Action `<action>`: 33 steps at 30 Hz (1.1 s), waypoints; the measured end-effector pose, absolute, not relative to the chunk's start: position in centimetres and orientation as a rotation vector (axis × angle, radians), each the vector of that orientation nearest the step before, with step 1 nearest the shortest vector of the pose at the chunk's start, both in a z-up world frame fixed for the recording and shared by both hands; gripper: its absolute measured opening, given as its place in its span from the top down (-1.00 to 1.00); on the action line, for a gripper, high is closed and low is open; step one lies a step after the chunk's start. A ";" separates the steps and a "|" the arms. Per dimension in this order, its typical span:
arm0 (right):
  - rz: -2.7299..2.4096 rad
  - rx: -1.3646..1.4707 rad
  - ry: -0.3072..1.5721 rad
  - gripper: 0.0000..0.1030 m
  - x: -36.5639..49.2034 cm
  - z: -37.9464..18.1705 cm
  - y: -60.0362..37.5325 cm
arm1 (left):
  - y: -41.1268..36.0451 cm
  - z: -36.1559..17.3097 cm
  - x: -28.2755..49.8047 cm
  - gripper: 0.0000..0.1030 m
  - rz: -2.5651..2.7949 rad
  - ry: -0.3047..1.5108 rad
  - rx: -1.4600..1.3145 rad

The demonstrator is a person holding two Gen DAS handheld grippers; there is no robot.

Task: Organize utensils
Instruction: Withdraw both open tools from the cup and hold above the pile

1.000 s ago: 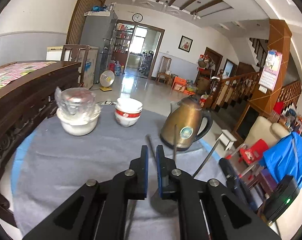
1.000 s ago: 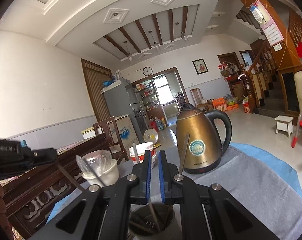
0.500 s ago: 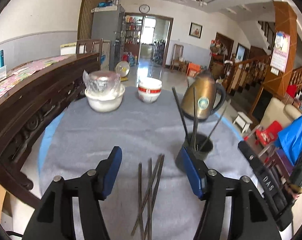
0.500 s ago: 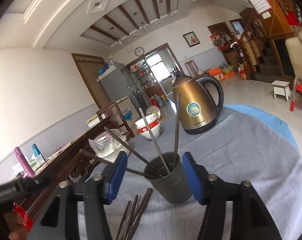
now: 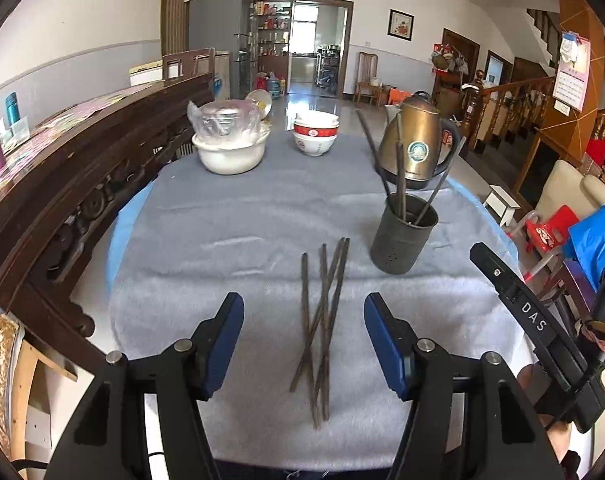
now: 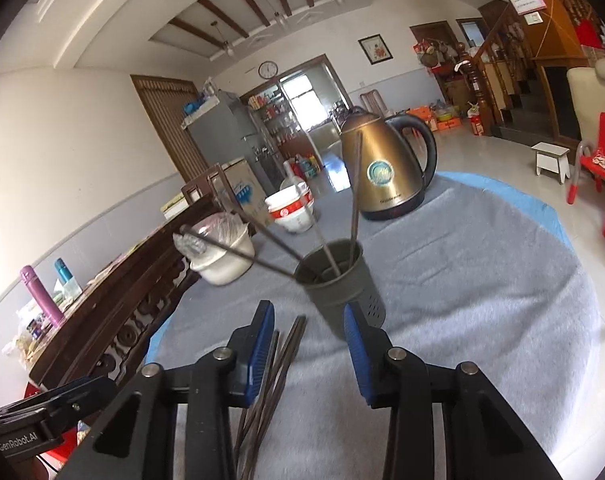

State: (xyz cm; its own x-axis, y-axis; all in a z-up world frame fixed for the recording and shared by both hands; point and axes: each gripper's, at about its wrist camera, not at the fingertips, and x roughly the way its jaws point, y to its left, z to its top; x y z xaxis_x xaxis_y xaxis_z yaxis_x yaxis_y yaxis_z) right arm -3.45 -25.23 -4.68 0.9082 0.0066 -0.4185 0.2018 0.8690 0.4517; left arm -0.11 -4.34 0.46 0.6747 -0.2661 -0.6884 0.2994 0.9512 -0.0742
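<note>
While four chopsticks already stand in the dark perforated utensil holder (image 5: 403, 236), leaning outward at different angles against its rim, a loose bundle of chopsticks (image 5: 322, 320) lies flat on the grey cloth (image 5: 222, 240) near the table's front edge, so the sorting reads as partly done. The bundle looks like four or five sticks, crossed and overlapping; the exact count cannot be told. It sits just beside the holder, toward the front, with the holder toward the table's right side and the bronze electric kettle (image 5: 416, 148) behind it near the far edge. A covered white bowl (image 5: 230, 148) and a stack of red-banded bowls (image 5: 315, 136) stand along the far edge, well apart from the work. The left gripper (image 5: 303, 344) hovers over the front edge with its blue-padded fingers spread wide, empty, the bundle lying between them in its view. The right gripper (image 6: 308, 356) is likewise spread and empty, aimed at the holder, with the bundle's far ends showing beside its left finger. Judgement: remaining work is to lift the loose sticks, likely singly or in pairs, and drop them upright into the holder; the crossed sticks may snag or scatter on pickup.
</note>
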 end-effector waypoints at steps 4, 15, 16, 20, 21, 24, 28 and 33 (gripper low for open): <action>-0.074 0.500 0.438 0.21 -3.9 -4.8 -24.6 | -3.2 -0.4 -0.9 -0.25 -0.308 0.788 0.049; -0.049 0.488 0.423 0.21 -4.3 -5.0 -23.2 | -2.1 -2.2 -2.7 -0.25 -0.311 0.820 0.116; -0.049 0.489 0.426 0.21 -4.2 -5.0 -23.2 | -2.0 -2.0 -2.9 -0.25 -0.311 0.814 0.116; -0.047 0.493 0.435 0.21 -4.1 -5.1 -23.1 | -2.0 -1.7 -3.2 -0.25 -0.317 0.802 0.115; -0.046 0.493 0.437 0.21 -4.1 -5.1 -23.1 | -2.0 -1.6 -3.3 -0.25 -0.318 0.799 0.119; -0.043 0.492 0.438 0.21 -4.1 -5.1 -23.1 | -2.0 -1.6 -3.3 -0.25 -0.316 0.800 0.120; -0.043 0.494 0.435 0.21 -4.2 -5.1 -23.3 | -1.9 -1.5 -3.2 -0.26 -0.310 0.801 0.114; -0.046 0.508 0.429 0.21 -4.3 -5.0 -23.6 | -1.8 -1.3 -3.4 -0.25 -0.305 0.791 0.111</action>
